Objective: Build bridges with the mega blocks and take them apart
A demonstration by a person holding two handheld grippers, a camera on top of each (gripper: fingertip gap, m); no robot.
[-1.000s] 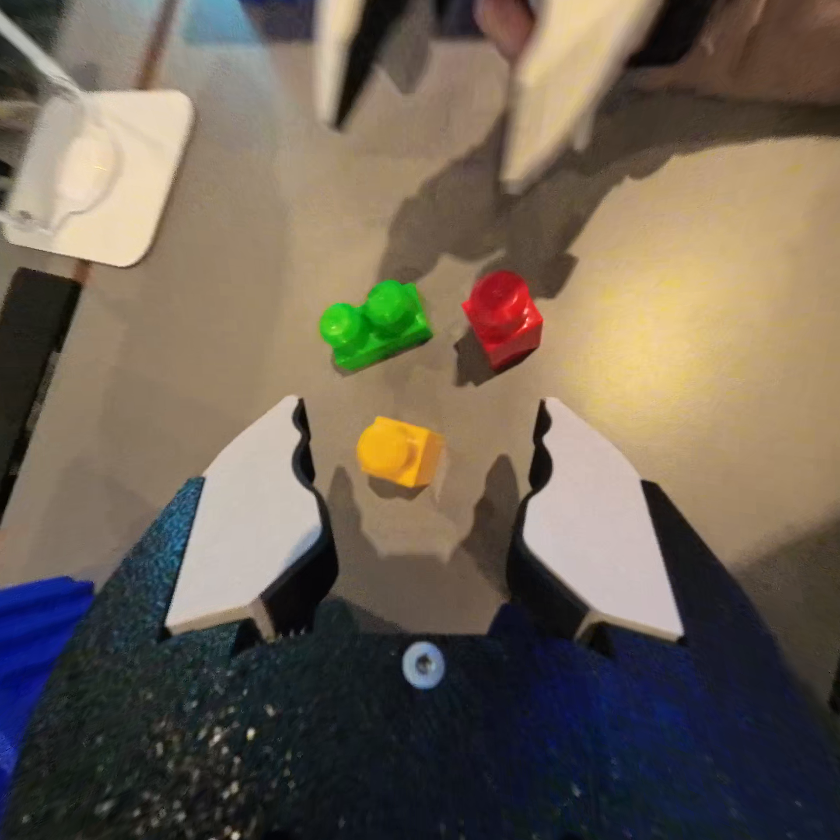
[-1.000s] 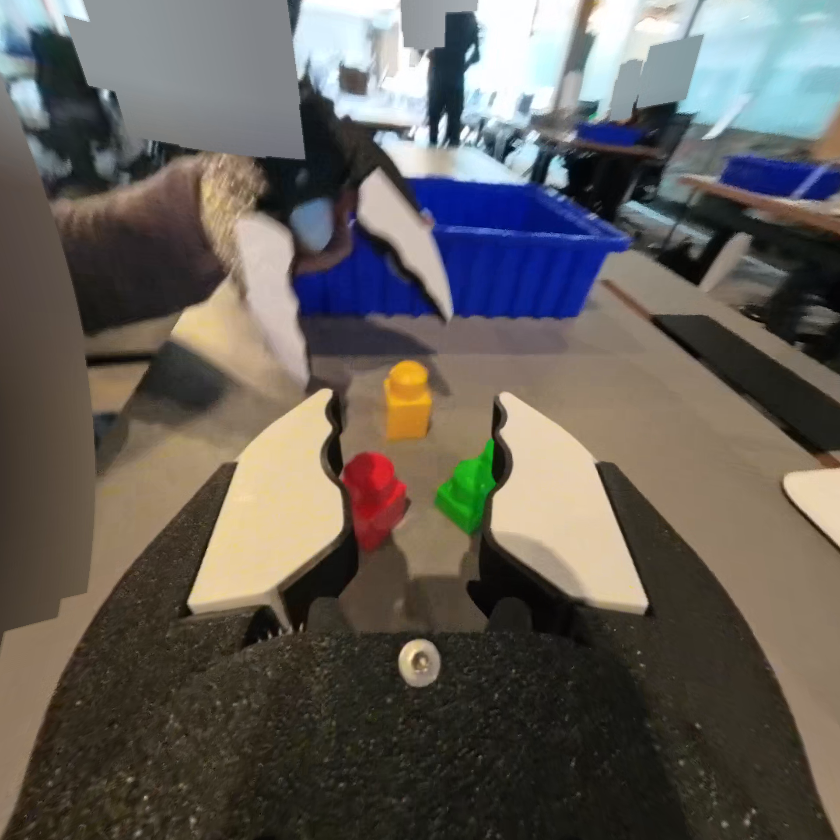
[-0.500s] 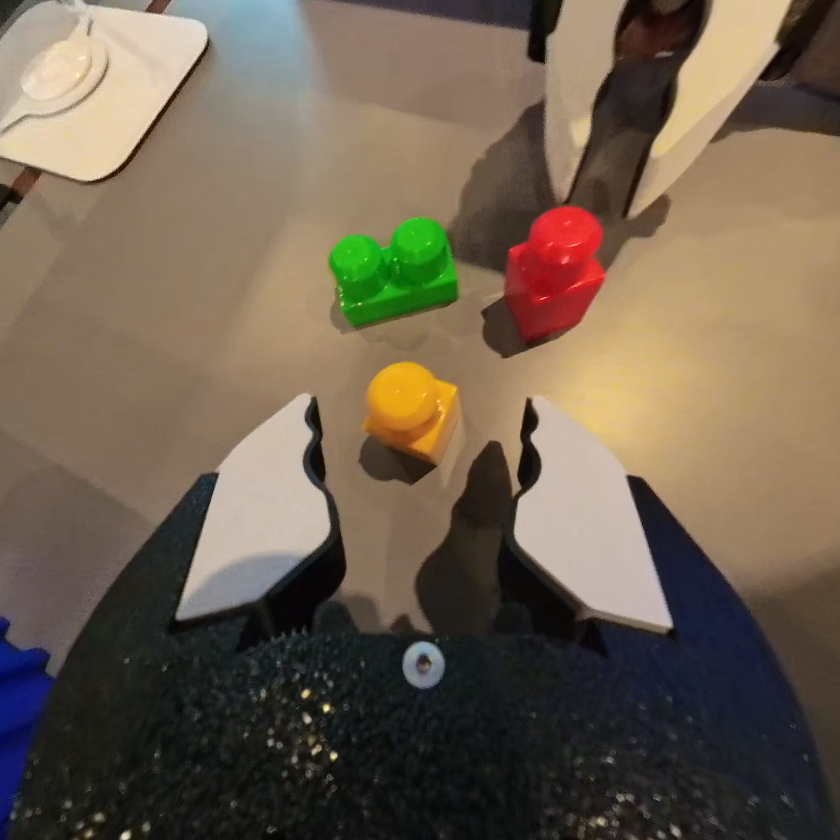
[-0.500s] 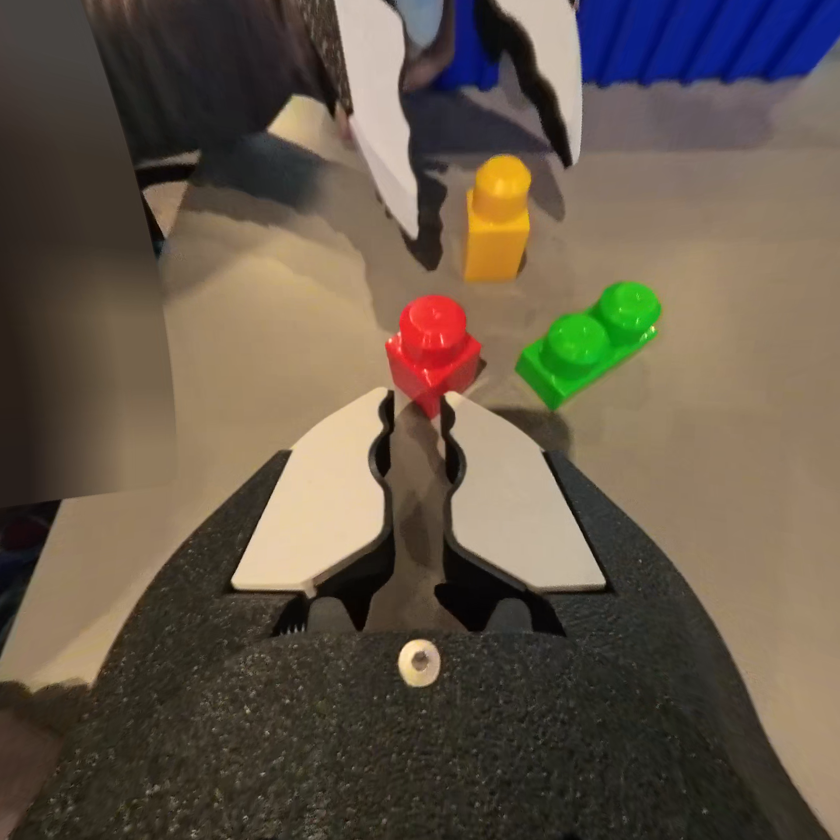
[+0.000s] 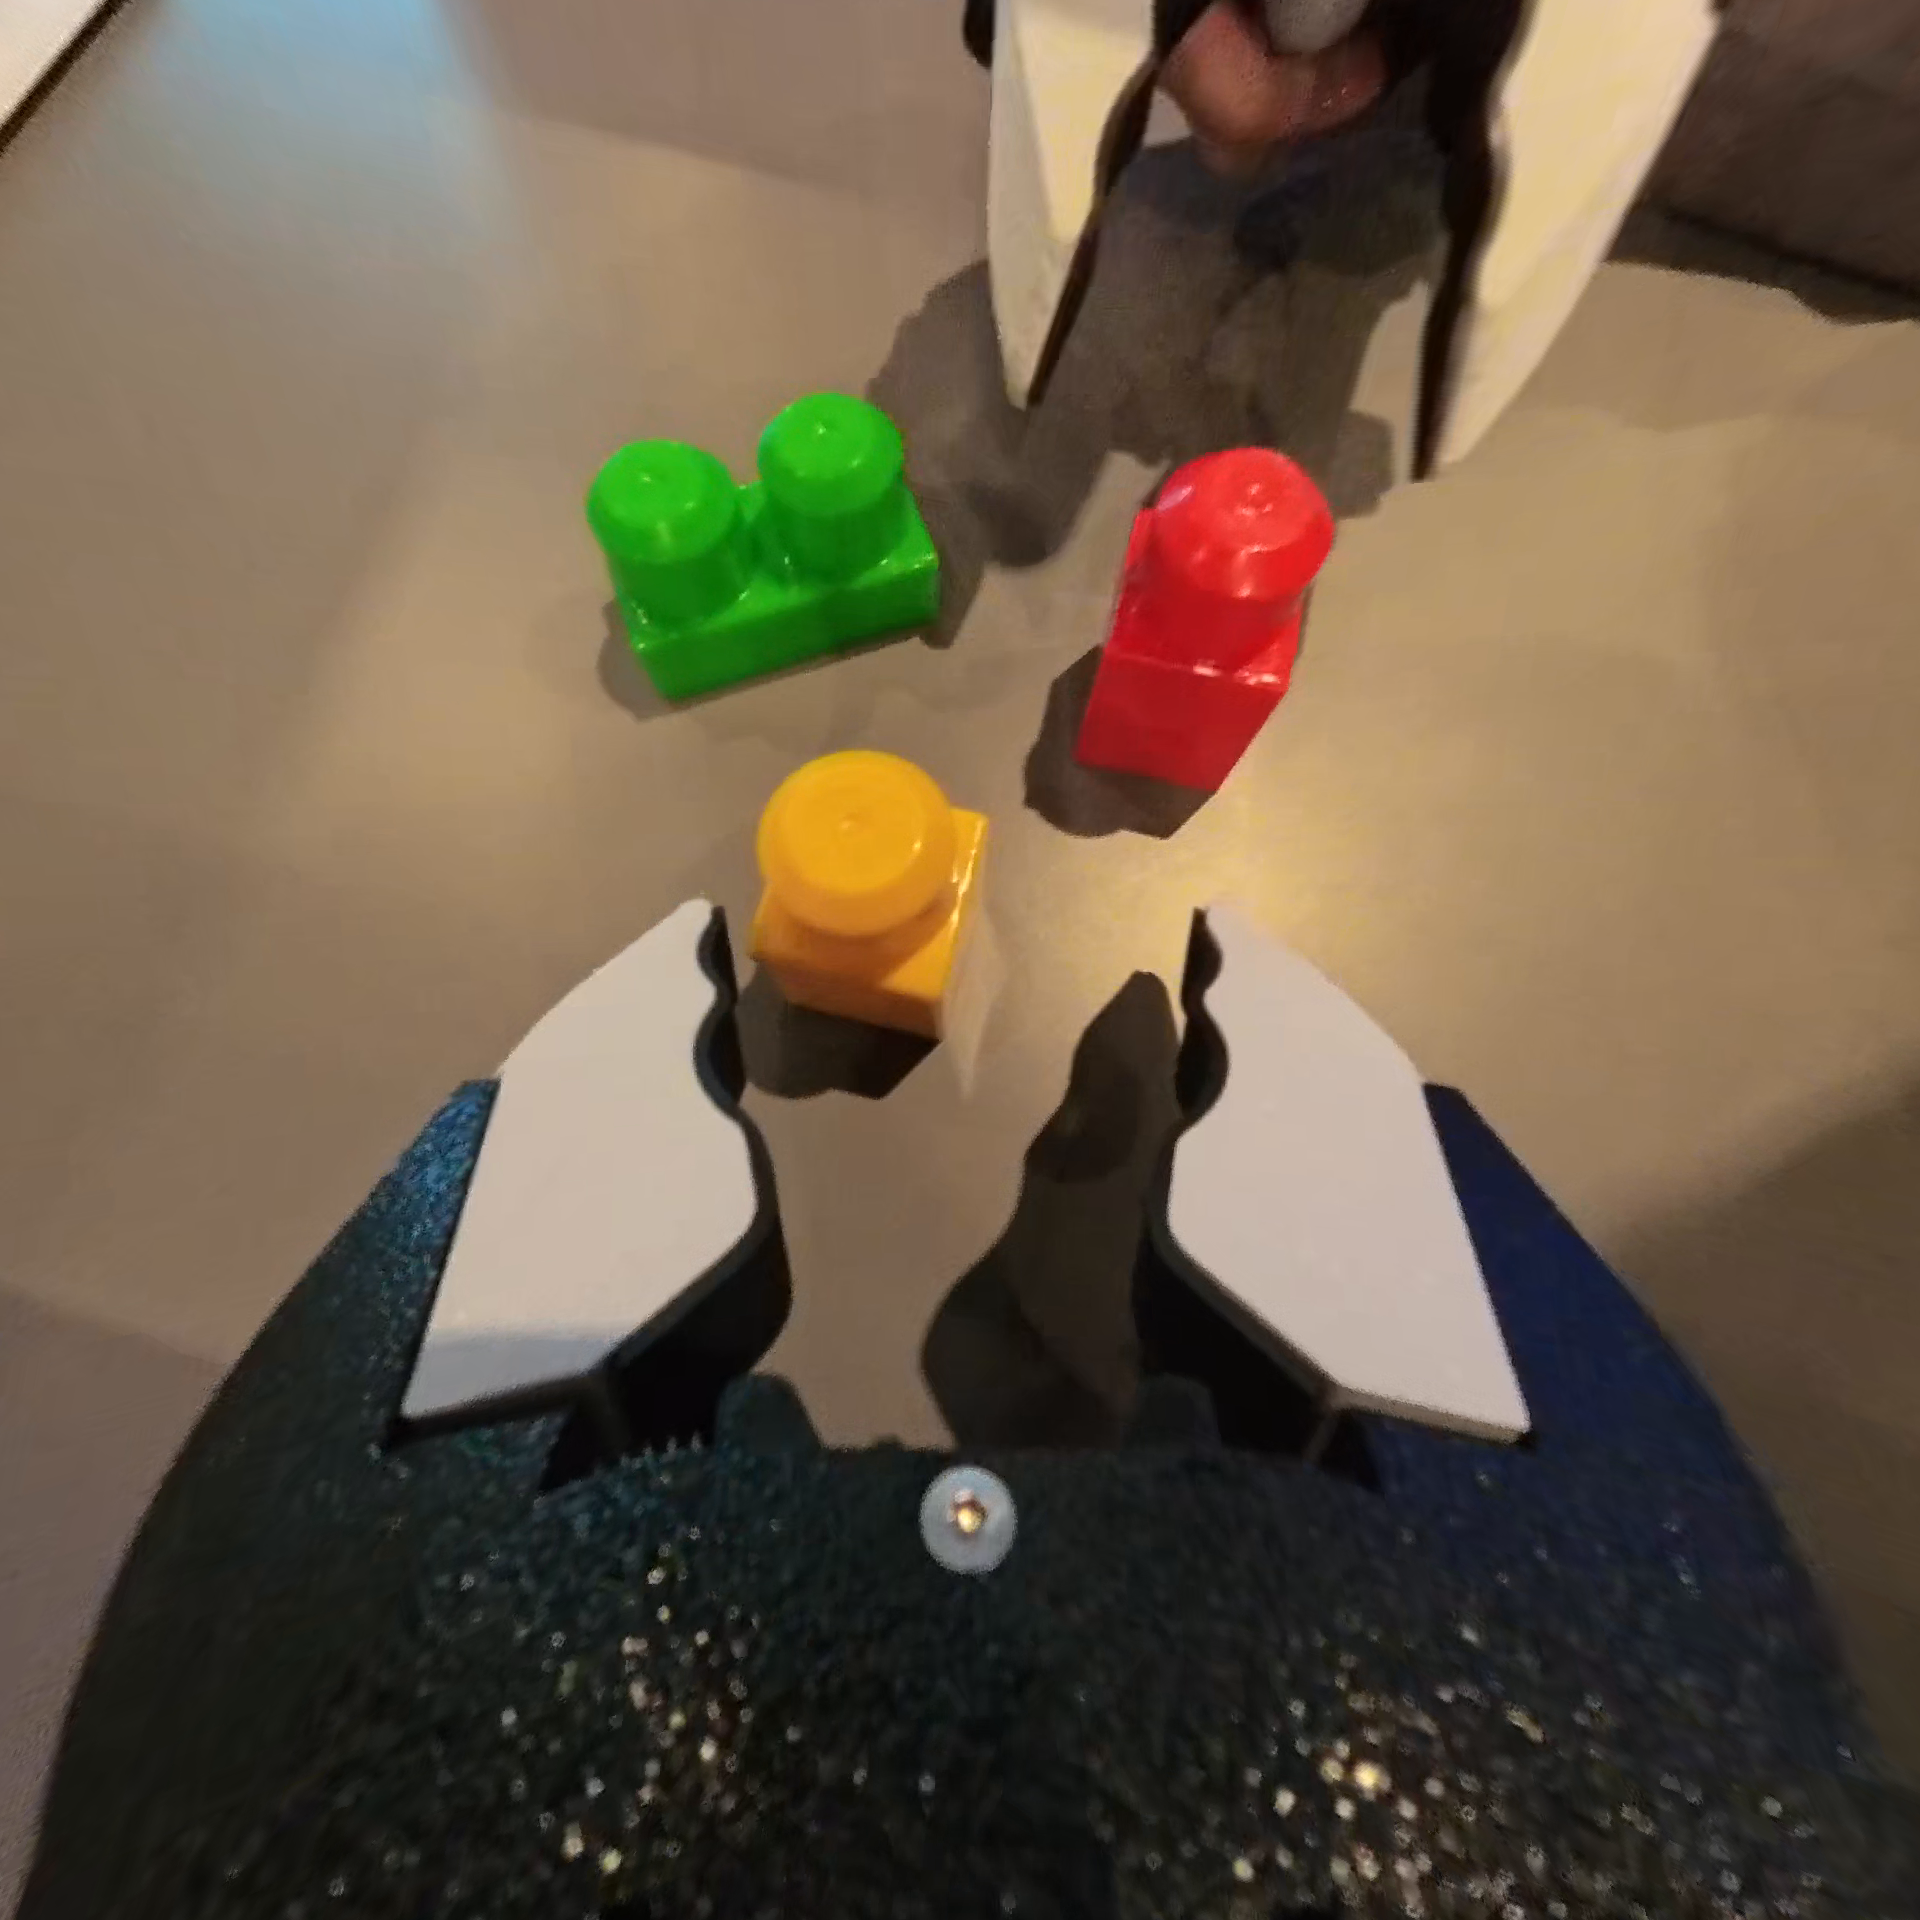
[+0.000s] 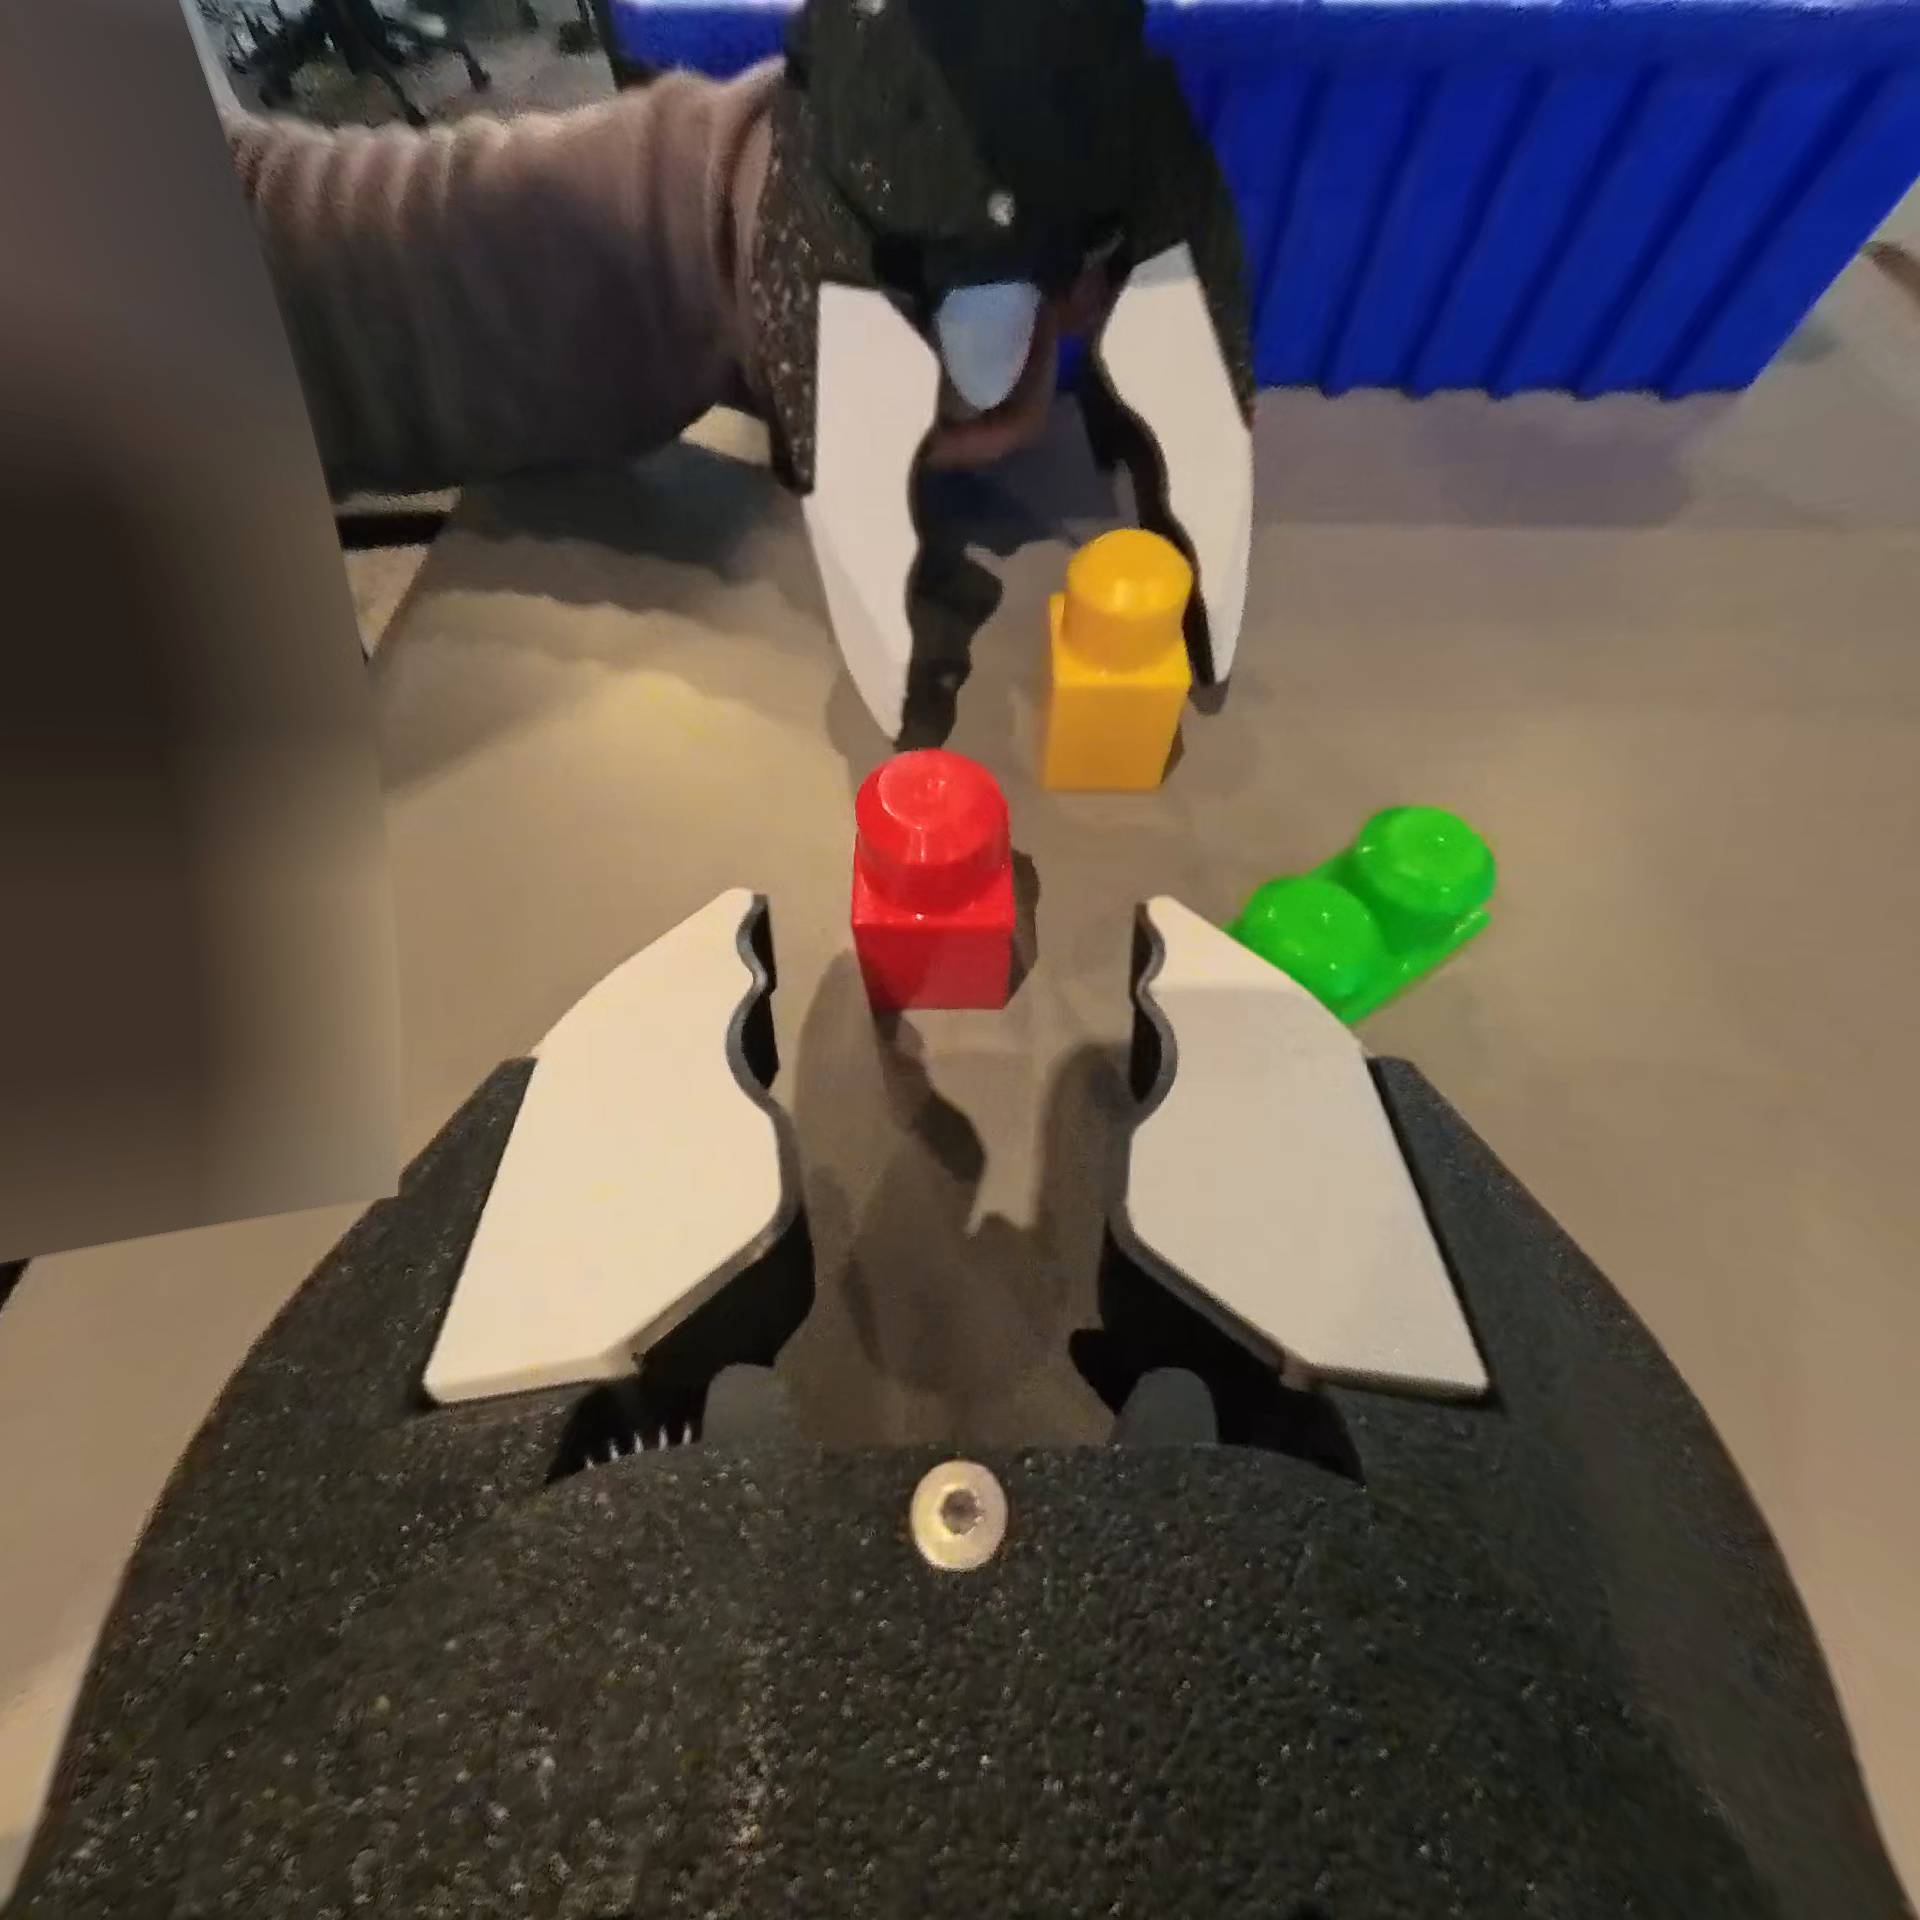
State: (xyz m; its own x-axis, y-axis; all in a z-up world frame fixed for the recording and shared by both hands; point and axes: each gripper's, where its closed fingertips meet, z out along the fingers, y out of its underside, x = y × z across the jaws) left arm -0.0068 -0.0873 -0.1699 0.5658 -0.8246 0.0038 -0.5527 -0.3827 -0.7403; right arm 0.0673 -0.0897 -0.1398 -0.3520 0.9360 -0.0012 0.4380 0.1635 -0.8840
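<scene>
Mega blocks, 3 pieces, all loose on the grey table [image 5: 312,416]; no bridge assembled, so building looks not yet begun.
- Yellow 1-stud block [image 5: 871,914]: upright, at the tips of the left gripper [image 5: 956,935], jaws wide, holding nothing.
- Red 1-stud block [image 6: 932,883]: upright, just ahead of the right gripper [image 6: 951,925], jaws wide, empty.
- Green 2-stud block [image 6: 1361,914]: beside the right gripper's right fingertip, untouched.

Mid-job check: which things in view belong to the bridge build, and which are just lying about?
In the job:
- yellow block, beside the open left tongs
- red block, ahead of the open right tongs
- green two-stud block, lying apart from both

Lying about:
- blue bin behind the blocks
- table, bearing everything
</scene>
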